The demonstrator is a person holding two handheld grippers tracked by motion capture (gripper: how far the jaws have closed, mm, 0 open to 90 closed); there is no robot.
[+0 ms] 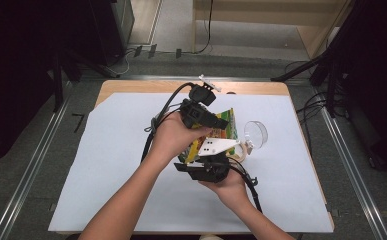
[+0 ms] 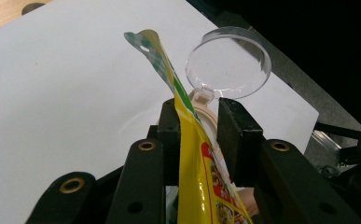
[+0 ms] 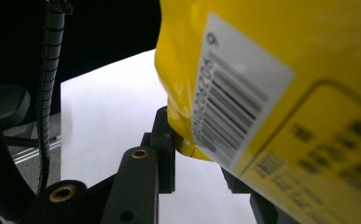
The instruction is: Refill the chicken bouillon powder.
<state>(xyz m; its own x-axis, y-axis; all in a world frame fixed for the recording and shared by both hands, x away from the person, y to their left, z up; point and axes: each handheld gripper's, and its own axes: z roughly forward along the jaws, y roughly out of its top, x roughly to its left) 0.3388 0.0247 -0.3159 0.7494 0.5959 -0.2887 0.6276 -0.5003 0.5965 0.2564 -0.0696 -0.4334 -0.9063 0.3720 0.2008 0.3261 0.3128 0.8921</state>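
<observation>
A yellow and green food packet [image 1: 229, 125] is held up over the table between both grippers. My left gripper [image 1: 220, 123] comes in from the far side and is shut on the packet's upper part. In the left gripper view the packet [image 2: 194, 154] stands edge-on between the jaws of the left gripper [image 2: 197, 114]. My right gripper [image 1: 203, 159] reaches up from the near side. In the right gripper view the packet's barcoded lower corner [image 3: 243, 93] sits in the right gripper [image 3: 197, 149], touching one jaw and hiding the other.
A clear round lid [image 1: 256, 134] lies on the white sheet [image 1: 116, 165] just right of the packet and shows beyond the jaws in the left gripper view [image 2: 228, 63]. A beige piece [image 1: 240, 150] lies beside it. The wooden table edge [image 1: 146, 86] runs along the back.
</observation>
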